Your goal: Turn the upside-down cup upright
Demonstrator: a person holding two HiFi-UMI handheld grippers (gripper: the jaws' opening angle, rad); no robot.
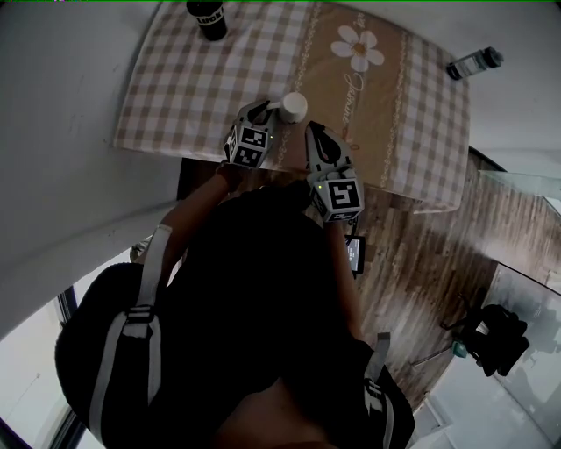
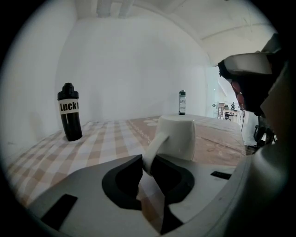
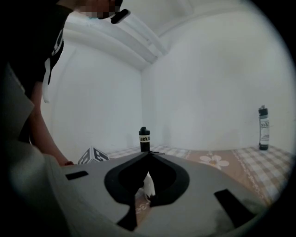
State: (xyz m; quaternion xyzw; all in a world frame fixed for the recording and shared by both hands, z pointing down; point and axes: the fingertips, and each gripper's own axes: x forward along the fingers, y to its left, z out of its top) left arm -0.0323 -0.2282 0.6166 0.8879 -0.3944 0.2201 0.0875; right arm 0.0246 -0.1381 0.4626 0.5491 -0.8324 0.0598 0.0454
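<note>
Left hand-held gripper (image 2: 148, 159) is being clamped on the handle (image 2: 155, 144) of the cup (image 2: 178, 136), with the handle being pinched between the two narrowly spaced jaws. The right hand-held gripper (image 3: 149, 153) is being held clenched, jaw tips together with nothing between them, just beside the cup on its right.

The cup is plain white and is being presented upside down: the flat base is facing up and the rim is resting on the checked cloth (image 1: 202, 96) of the table. The handle is being pointed toward the left hand-held gripper. In the head view the cup (image 1: 294, 107) is being shown close to the near edge of the table, about midway along that edge.

The near edge is being overhung by both hand-held grippers. Beyond the cup, open cloth is being left toward the far side, including the flower print (image 1: 358, 48). A black bottle (image 1: 209, 17) is standing at the far left, well apart from the cup. A clear bottle (image 1: 473, 63) is standing near the far right corner, also well apart.
</note>
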